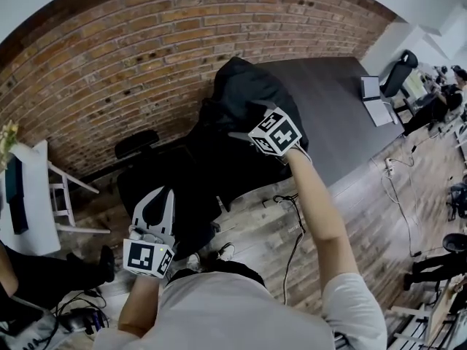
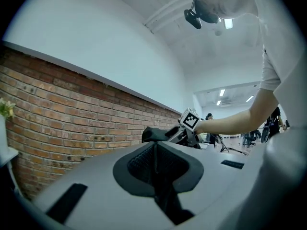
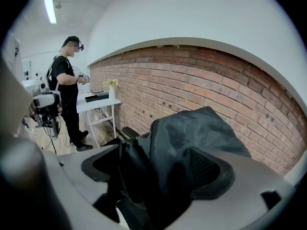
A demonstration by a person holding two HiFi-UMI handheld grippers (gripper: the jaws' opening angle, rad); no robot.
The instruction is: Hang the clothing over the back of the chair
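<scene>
Two grippers: left gripper (image 1: 156, 195), right gripper (image 1: 245, 125). One black garment (image 1: 237, 93). One white table (image 1: 38, 203). One dark desk (image 1: 343, 115). One brick wall (image 1: 146, 49).

An open office, with a brick wall (image 1: 146, 57), dark desk (image 1: 339, 119), laptop (image 1: 376, 105) and swivel chair (image 1: 400, 70).

I take the wooden floor (image 1: 357, 217) as the base here. A black chair (image 1: 137, 143) stands on it by the brick wall, with dark clothing (image 1: 244, 97) draped over its back and a cable (image 1: 295, 228) lying beside it. A dark table (image 1: 339, 126) behind carries a laptop (image 1: 374, 97).
</scene>
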